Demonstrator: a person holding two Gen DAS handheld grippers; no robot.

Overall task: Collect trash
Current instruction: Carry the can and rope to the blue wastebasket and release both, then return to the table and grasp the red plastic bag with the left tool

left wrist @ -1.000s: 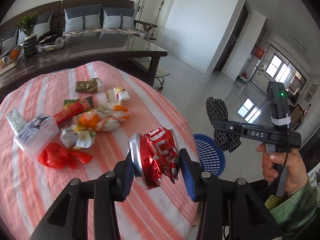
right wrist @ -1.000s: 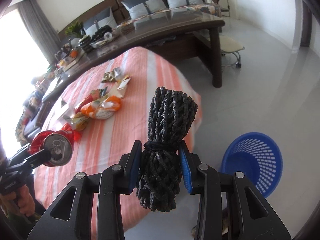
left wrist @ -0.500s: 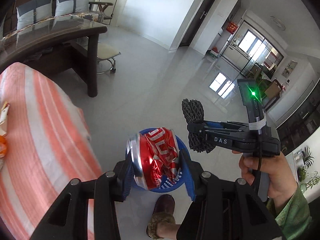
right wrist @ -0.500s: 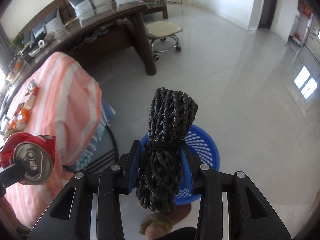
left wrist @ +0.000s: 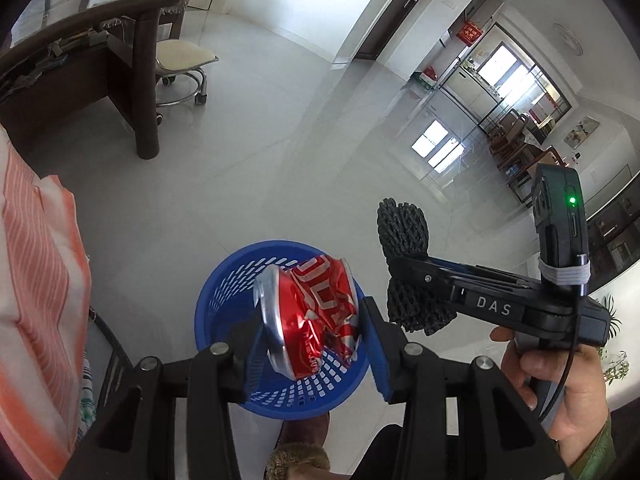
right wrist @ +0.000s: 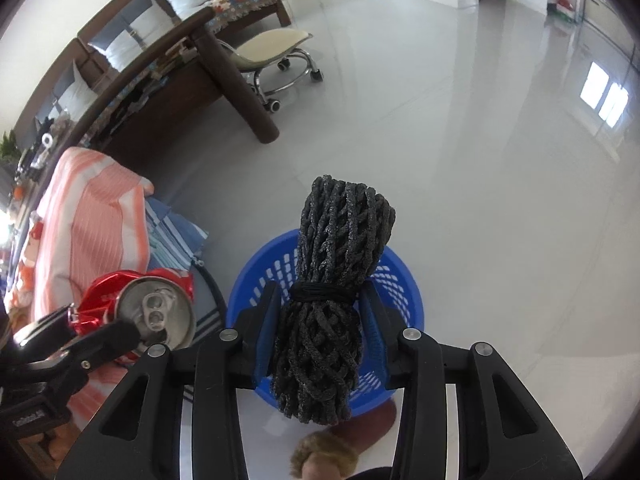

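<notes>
My left gripper (left wrist: 316, 340) is shut on a crushed red can (left wrist: 312, 316) and holds it over the blue mesh basket (left wrist: 224, 304) on the floor. The can also shows in the right wrist view (right wrist: 156, 312). My right gripper (right wrist: 320, 328) is shut on a black rope bundle (right wrist: 332, 280), held above the same basket (right wrist: 404, 276). The bundle shows in the left wrist view (left wrist: 404, 236), to the right of the basket.
The table with the orange striped cloth (left wrist: 36, 280) is at the left, its edge beside the basket. A dark wooden desk (left wrist: 120, 48) and a wheeled stool (left wrist: 180, 60) stand farther back. A slippered foot (left wrist: 296, 456) is just below the basket.
Both grippers have swung away from the table and down toward the floor. The can and the rope bundle are now over the blue basket, which looks larger and closer.
</notes>
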